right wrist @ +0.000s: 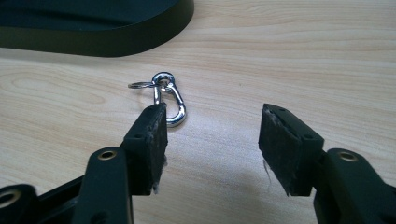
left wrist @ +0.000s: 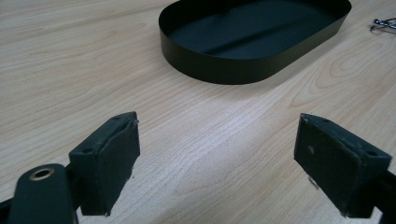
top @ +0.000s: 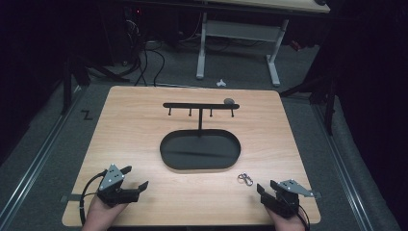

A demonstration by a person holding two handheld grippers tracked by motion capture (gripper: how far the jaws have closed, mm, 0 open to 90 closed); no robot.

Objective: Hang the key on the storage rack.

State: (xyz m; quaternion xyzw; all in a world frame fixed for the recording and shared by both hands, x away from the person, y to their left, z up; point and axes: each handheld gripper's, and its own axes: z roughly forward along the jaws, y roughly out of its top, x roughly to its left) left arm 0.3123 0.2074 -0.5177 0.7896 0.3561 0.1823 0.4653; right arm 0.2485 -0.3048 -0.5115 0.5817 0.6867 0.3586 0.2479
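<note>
Two grippers, both mine, both empty. Right gripper (right wrist: 212, 140): jaws spread wide, low over the table (right wrist: 303, 56), touching nothing; the clip (right wrist: 169, 99) lies flat just ahead, off my left jaw rather than centred in the gap, so I judge a small sideways shift is needed before closing. Left gripper (left wrist: 217, 158): jaws likewise wide apart, nothing between them, parked near the table's front edge, probably kept clear as a spare hand.

Clip: silver snap hook with small ring attached, on bare wood between my right gripper and the tray (top: 166, 156), close beside its rim but apart from it.

Tray: black oval, shallow, empty, mid-table.

Rack (top: 199, 105): black bar on a post rising from the tray, four pegs hanging bare, likely where the clip belongs.
</note>
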